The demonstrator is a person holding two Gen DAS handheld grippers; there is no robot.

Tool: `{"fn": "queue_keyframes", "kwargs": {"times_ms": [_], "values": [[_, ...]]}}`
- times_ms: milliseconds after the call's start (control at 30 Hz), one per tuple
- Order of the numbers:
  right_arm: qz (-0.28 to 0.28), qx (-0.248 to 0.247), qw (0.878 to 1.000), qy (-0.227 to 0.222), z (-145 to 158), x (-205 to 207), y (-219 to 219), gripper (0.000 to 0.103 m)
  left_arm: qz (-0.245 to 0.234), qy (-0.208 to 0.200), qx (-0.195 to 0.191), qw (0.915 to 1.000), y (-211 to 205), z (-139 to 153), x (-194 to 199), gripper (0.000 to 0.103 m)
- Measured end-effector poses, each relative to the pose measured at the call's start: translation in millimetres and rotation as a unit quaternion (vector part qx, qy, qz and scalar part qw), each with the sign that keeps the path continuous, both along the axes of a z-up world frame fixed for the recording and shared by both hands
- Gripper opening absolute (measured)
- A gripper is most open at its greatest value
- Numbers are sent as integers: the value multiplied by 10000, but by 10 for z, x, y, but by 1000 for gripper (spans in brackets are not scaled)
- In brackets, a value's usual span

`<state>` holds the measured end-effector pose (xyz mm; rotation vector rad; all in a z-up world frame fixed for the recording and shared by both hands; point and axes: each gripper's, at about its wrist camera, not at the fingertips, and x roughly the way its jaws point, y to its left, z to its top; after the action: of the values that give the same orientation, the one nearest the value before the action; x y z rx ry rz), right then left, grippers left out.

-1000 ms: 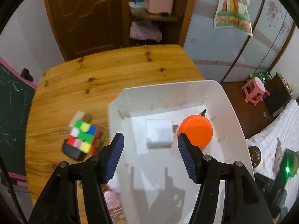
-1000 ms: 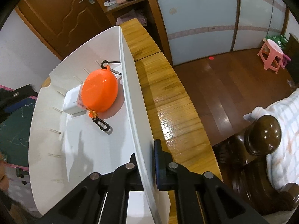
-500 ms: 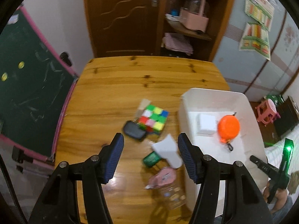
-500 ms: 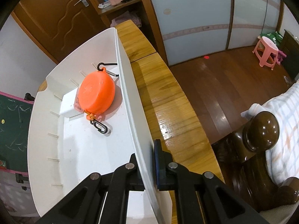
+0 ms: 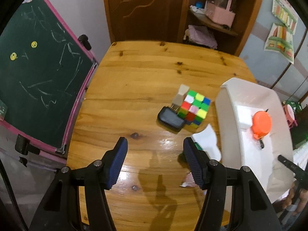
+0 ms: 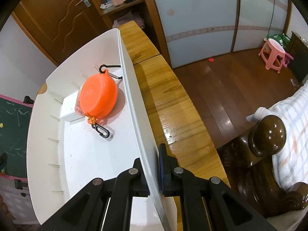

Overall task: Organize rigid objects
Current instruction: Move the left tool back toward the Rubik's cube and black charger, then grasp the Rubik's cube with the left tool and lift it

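Angled steeply down, the right gripper [image 6: 155,170] pinches the side wall of the white bin [image 6: 132,100], which holds an orange disc [image 6: 98,96] and white block [image 6: 69,108]. The left gripper [image 5: 155,156] tilts over the wooden table [image 5: 134,80], fingers apart and empty, the puzzle cube [image 5: 194,108] just left of the bin.

A wooden counter [image 5: 134,80] fills the middle of the left wrist view. Right of centre on it lie a colourful puzzle cube [image 5: 194,108], a black case [image 5: 170,118] touching its lower left, and a beige plug [image 5: 180,96] at its upper left. A white bin [image 5: 231,115] stands at the right edge, with white paper [image 5: 207,140] just beside it.
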<state>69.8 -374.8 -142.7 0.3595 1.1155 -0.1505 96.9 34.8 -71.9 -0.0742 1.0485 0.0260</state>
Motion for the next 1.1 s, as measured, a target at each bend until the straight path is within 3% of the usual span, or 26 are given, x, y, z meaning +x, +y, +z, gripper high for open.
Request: {"fn": "queue_keyframes", "kwargs": {"times_ms": [500, 667, 833, 1100], "values": [[182, -321, 9993, 94, 13, 40, 70, 6, -343, 289, 40, 9990, -226, -337, 419, 64], [224, -277, 9993, 96, 9, 38, 51, 6, -458, 428, 64, 9980, -326, -457, 579, 64], [138, 74, 9999, 37, -14, 29, -37, 5, -639, 473, 146, 9967, -451, -527, 703, 64], [71, 97, 9999, 20, -29, 20, -50, 6, -955, 544, 191, 9938, -604, -613, 855, 65]]}}
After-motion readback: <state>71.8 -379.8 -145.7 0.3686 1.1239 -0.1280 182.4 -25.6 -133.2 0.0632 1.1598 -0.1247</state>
